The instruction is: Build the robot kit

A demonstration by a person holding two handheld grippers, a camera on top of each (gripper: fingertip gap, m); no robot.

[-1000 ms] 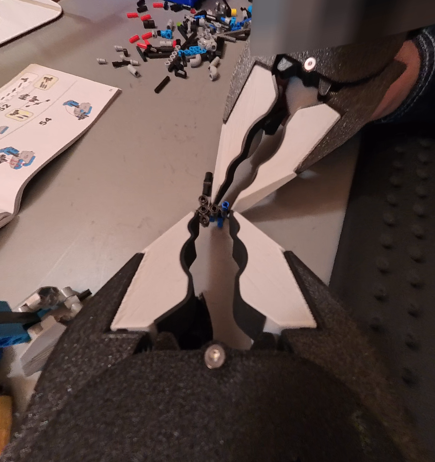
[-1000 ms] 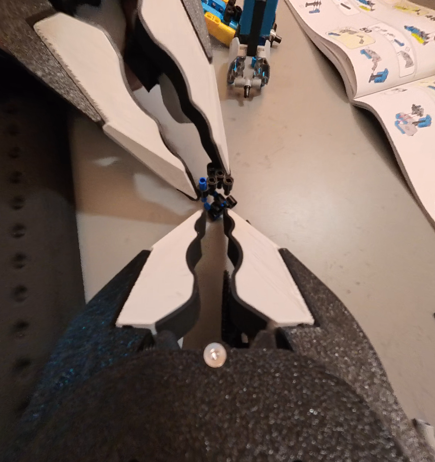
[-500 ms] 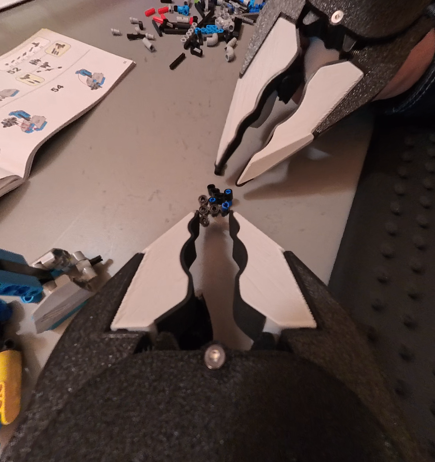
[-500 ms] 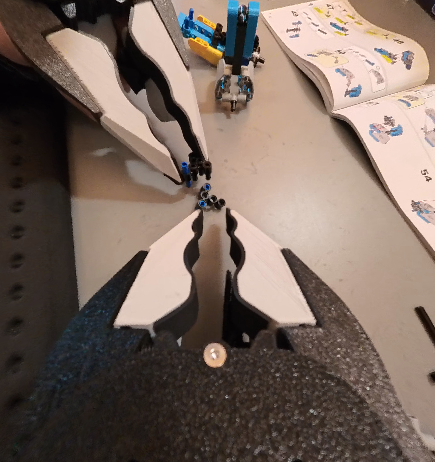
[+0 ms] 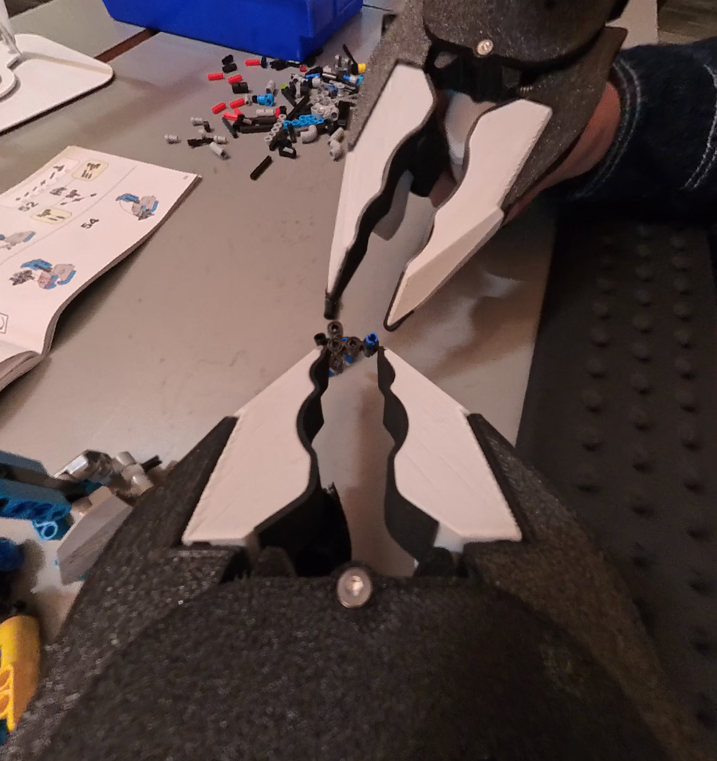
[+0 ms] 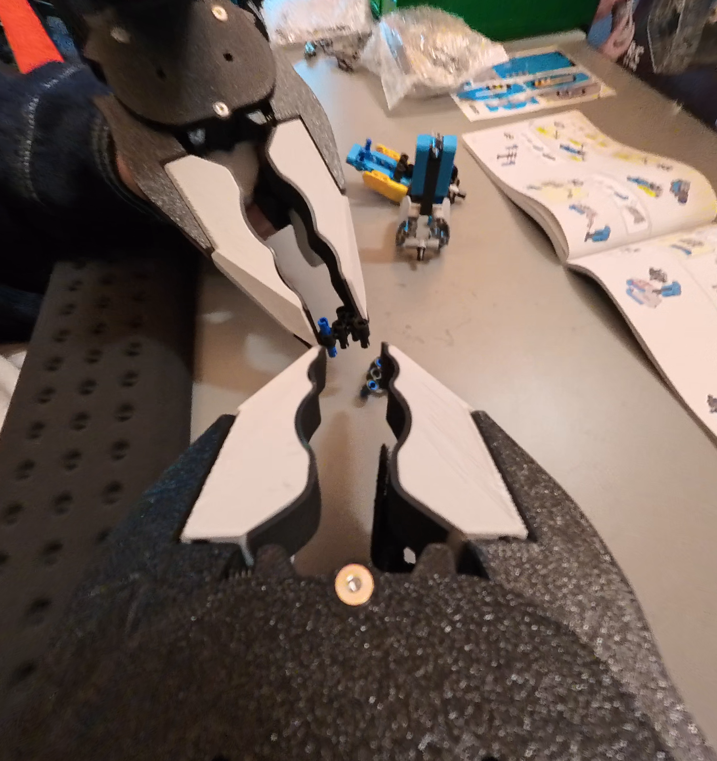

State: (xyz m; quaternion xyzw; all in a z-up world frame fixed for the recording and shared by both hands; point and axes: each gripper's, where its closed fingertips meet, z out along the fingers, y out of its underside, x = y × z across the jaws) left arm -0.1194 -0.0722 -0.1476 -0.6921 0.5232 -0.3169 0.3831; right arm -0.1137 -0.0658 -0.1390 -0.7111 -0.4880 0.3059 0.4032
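Grey table (image 5: 233, 313) — left gripper (image 5: 345, 353) jaws clamp black-blue connector cluster (image 5: 342, 348); right gripper (image 6: 352, 349) apart.

We note a small black-and-blue connector cluster (image 5: 344, 350) pinched at the tips of the left gripper (image 5: 346, 356), clear of the grey table (image 5: 208, 313). The right gripper (image 6: 352, 350) stands parted, a black-and-blue piece (image 6: 373, 376) against its right finger (image 6: 426, 432).

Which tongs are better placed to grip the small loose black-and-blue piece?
Right, probably. The right tongs are open, with the loose piece between their fingers, close against one of them. The left tongs are occupied, shut on the black-and-blue pin cluster.
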